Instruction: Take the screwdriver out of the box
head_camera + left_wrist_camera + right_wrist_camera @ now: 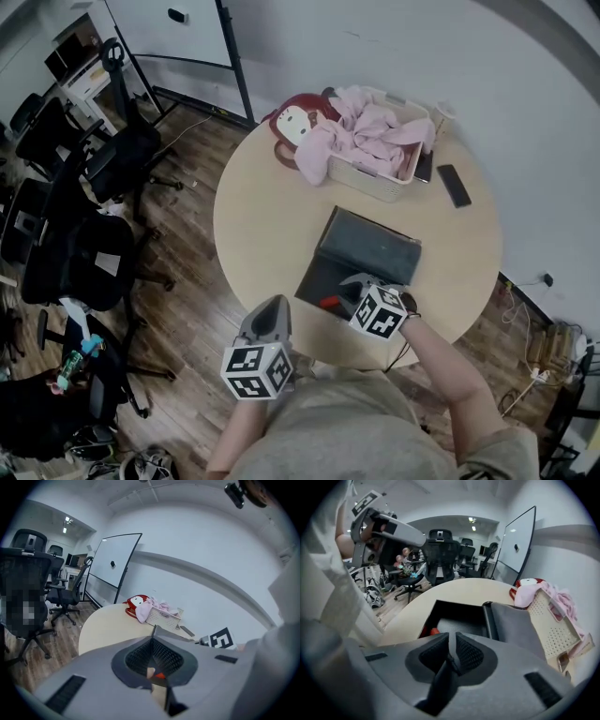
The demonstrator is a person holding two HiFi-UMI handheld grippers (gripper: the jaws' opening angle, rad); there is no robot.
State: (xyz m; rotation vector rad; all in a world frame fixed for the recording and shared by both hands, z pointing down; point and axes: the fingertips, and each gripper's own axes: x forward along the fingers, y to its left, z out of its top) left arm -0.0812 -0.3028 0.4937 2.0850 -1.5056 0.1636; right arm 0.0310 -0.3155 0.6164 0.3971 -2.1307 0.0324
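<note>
Screwdriver mostly behind right gripper

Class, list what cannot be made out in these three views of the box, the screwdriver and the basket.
Screwdriver: head view, only a red end shows; the right gripper covers the rest.
Box floor: right gripper view, near part hidden by that gripper's body.
Basket contents: head view, pink cloth covers them.

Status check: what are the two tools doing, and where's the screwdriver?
Left tool shut, empty, at table edge. Right tool shut, empty, at open box. Screwdriver lying in box. Nothing blocking it.
</note>
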